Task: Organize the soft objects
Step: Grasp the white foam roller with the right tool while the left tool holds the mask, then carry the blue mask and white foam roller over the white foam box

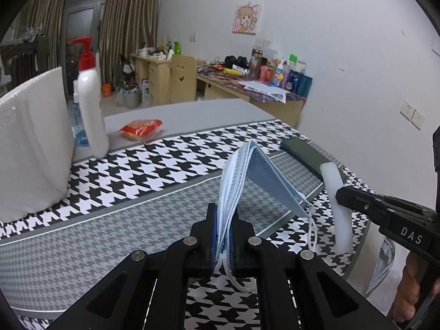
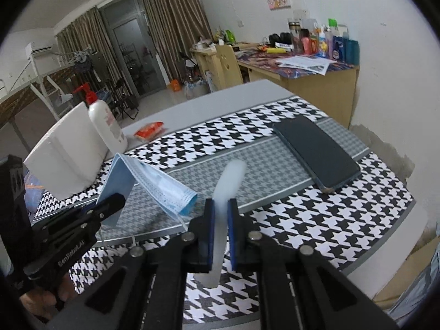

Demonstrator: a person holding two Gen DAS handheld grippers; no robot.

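A white foam block (image 1: 33,143) stands at the far left, its left edge cut off by the left wrist view. Just beside it is a white pump bottle (image 1: 90,104) with a red nozzle, and behind that a red snack packet (image 1: 141,128) lies on bare grey tabletop (image 1: 192,112). In the middle, the left gripper (image 1: 225,236) is clamped on a folded blue face mask (image 1: 255,181), which arches up above a houndstooth table mat (image 1: 170,165); its ear loops dangle, partly hidden between the pads. To the right, the right gripper (image 2: 220,233) pinches a pale translucent soft tube (image 2: 225,200), its far tip blurred. A dark phone (image 2: 316,151) lies flat on the mat farther right. Beyond are curtains (image 2: 170,24), a cluttered desk (image 2: 308,68) and white walls.
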